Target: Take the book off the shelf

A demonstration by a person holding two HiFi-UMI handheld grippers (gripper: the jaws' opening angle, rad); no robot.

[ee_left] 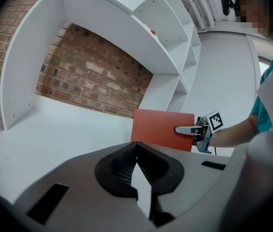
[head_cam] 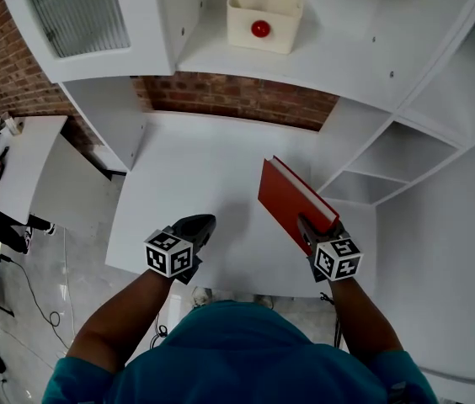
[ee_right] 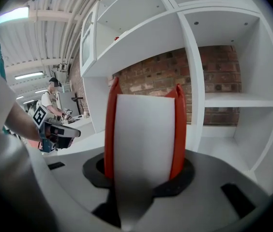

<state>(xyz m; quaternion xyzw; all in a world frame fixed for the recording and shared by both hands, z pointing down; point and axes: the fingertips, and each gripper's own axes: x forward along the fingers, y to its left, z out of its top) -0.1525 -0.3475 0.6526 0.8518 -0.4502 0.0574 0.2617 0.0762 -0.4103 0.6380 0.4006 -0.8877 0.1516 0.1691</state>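
Note:
The red book [head_cam: 288, 199] with white pages hangs tilted above the white desk [head_cam: 195, 175], and my right gripper [head_cam: 312, 228] is shut on its near end. In the right gripper view the book [ee_right: 144, 129] stands upright between the pads, page edge toward the camera, filling my right gripper [ee_right: 144, 172]. The left gripper view shows the book's red cover [ee_left: 158, 128] with my right gripper [ee_left: 182, 129] clamped on its edge. To the left of the book, my left gripper [head_cam: 202, 223] hovers over the desk with its pads together and nothing between them [ee_left: 136, 148].
A cream box [head_cam: 264, 17] holding a red ball stands on the shelf above the desk. Brick wall [head_cam: 237, 99] backs the desk niche. Open white shelf compartments [head_cam: 376, 179] rise at the right. A small white side table [head_cam: 18, 158] and cables lie at the left.

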